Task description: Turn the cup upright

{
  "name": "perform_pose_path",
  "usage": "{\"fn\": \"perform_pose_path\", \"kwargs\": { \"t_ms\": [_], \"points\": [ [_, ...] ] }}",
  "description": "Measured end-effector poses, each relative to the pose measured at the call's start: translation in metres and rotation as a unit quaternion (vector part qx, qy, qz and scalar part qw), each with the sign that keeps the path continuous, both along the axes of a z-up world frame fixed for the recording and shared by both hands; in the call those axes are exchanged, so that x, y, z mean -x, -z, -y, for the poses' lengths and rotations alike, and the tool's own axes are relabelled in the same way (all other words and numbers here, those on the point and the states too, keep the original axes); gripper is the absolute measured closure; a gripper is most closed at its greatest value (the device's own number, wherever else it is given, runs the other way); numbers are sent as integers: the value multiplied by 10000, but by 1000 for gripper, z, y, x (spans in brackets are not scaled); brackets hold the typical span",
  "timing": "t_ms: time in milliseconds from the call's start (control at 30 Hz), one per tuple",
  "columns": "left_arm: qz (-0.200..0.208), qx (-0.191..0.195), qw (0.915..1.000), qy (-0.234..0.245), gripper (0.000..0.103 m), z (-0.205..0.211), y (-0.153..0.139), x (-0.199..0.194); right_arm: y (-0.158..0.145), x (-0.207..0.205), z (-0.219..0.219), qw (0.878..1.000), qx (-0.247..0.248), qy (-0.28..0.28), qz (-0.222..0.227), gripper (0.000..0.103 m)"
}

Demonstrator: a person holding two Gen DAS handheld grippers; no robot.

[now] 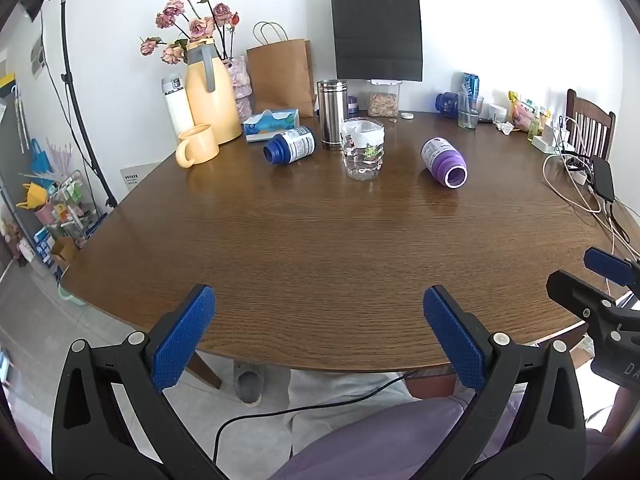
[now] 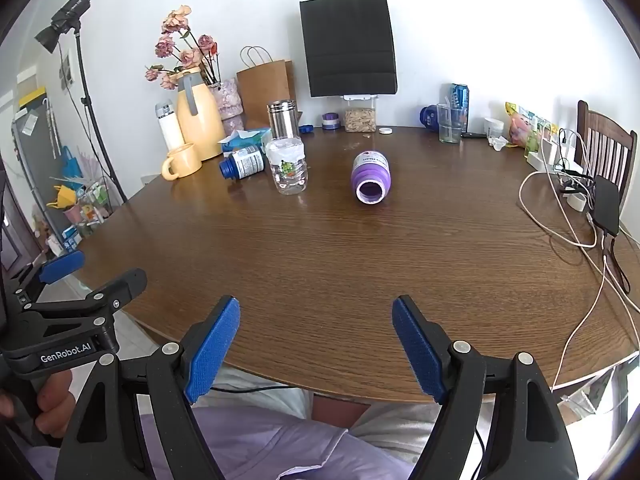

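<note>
Wooden table (image 1: 320, 248) bears cup (image 1: 363, 154), bottles, cables.

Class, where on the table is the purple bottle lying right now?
The purple bottle lies on its side, mid-table toward the far edge, right of the clear glass cup, its open mouth facing both cameras.

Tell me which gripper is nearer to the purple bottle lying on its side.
Right, by a little. The right gripper faces the purple bottle almost head-on across the table. The left gripper sits farther left, with the bottle off to its right.
</note>
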State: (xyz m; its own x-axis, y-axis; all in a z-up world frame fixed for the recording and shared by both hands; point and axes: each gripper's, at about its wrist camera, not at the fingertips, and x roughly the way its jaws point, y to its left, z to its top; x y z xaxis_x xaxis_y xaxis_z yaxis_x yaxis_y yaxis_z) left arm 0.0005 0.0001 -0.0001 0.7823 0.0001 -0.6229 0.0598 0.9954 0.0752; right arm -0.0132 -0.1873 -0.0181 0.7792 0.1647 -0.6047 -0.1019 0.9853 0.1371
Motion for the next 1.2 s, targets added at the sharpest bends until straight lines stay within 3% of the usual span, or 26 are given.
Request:
{"fn": "perform_pose_path", "kwargs": {
  "t_ms": [1200],
  "points": [
    [-15, -4, 10000, 18, 0, 2, 2, -1, 0, 1, 0, 10000, 8, 30, 0, 21]
  ]
}}
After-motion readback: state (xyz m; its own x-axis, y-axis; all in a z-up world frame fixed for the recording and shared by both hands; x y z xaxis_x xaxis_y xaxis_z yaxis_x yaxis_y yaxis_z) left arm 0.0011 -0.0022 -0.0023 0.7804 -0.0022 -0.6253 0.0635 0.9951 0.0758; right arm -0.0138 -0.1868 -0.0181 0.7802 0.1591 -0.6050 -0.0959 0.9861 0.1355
